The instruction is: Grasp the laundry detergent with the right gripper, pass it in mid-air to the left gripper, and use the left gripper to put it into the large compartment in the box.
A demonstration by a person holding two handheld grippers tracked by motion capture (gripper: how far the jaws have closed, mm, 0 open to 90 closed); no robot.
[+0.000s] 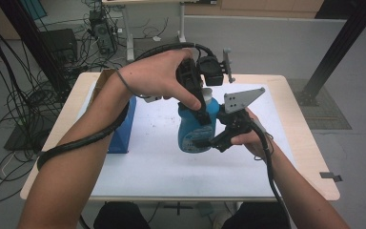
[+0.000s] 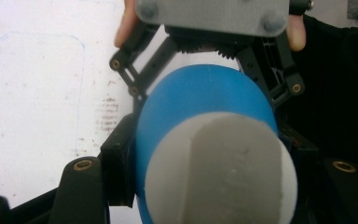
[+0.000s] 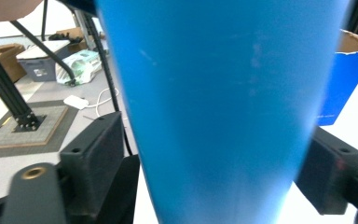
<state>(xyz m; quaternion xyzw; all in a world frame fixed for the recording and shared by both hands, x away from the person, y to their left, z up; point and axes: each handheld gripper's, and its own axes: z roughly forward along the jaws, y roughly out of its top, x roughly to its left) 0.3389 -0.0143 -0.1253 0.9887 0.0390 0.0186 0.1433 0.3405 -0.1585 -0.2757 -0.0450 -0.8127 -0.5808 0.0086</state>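
A blue bottle [image 1: 195, 131] with a pale grey cap [image 1: 208, 93] stands upright over the white mat [image 1: 152, 167] at mid-table. My left gripper [image 1: 201, 112] comes down from above. In the left gripper view its jaws press the bottle's blue shoulder [image 2: 186, 98] on both sides, just below the cap [image 2: 221, 168]. My right gripper [image 1: 209, 142] reaches in from the right and is shut on the bottle's lower body [image 3: 214, 93], one pad [image 3: 91, 154] on each flank. Whether the base touches the mat I cannot tell.
An open blue cardboard box [image 1: 123, 131] stands on the mat's left side, close to the left forearm; it also appears behind the bottle as the blue box [image 3: 349, 65]. The wooden table [image 1: 305, 143] ends just beyond the mat. Cables and black frame posts crowd the floor.
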